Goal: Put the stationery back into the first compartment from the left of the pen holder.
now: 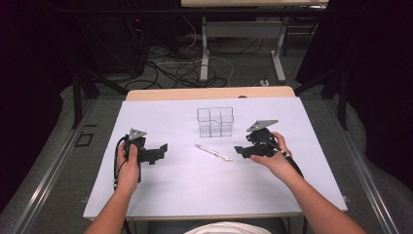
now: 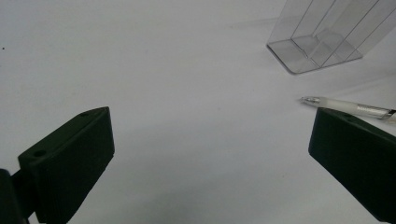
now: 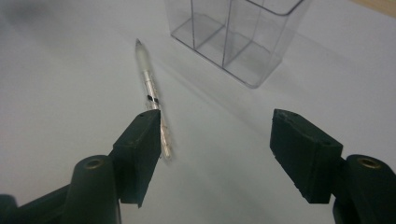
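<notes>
1. Looking down from the high view: the white sheet (image 1: 160, 195) covers the table. The left gripper (image 1: 158, 151) is held in the person's left hand (image 1: 129, 165), with its jaws spread and nothing between them. The right gripper (image 1: 243, 151) is held in the right hand (image 1: 275, 156), its jaws apart and pointing toward the pen (image 1: 213, 152). The pen lies flat between the two grippers, near the right gripper's jaw tips and farther from the left gripper. The clear organizer (image 1: 215, 122) stands upright beyond the pen, ahead of both grippers.

2. Left gripper view: both black jaws stand wide apart over bare sheet (image 2: 187, 130). The pen (image 2: 345, 106) lies ahead at the far side of the right-hand jaw, its tip pointing across the gap; contact with the jaw cannot be told. The organizer (image 2: 322, 42) stands beyond the pen.

3. Right gripper view: the jaws are parted and pinch nothing. The pen (image 3: 148, 84) lies along the left-hand jaw, passing behind its tip rather than in the gap. The organizer (image 3: 238, 37) stands ahead, beside the pen's far end, apart from it.
</notes>
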Demonstrator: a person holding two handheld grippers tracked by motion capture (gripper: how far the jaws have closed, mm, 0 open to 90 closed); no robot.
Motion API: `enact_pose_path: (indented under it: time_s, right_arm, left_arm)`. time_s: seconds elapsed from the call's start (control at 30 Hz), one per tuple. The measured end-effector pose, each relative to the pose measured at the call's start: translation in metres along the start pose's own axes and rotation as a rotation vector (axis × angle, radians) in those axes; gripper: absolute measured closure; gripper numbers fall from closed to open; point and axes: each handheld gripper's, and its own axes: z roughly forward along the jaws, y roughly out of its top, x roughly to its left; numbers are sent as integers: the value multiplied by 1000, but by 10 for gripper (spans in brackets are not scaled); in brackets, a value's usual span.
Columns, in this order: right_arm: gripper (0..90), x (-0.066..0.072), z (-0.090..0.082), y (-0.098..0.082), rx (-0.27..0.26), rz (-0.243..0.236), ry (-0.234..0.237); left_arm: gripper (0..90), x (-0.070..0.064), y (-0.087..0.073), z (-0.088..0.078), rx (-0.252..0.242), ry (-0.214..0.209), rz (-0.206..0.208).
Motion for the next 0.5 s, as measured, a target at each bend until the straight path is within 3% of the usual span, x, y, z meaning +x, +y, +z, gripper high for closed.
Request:
enact_pose_path:
  time_s: [0.23, 0.5]
  right_arm:
    - [335, 9, 9, 17, 30, -71, 35]
    - [353, 18, 20, 30, 71, -98, 49]
  left_arm:
    - [2, 1, -1, 0, 6, 4, -6]
    - [2, 1, -1, 1, 9, 2, -3]
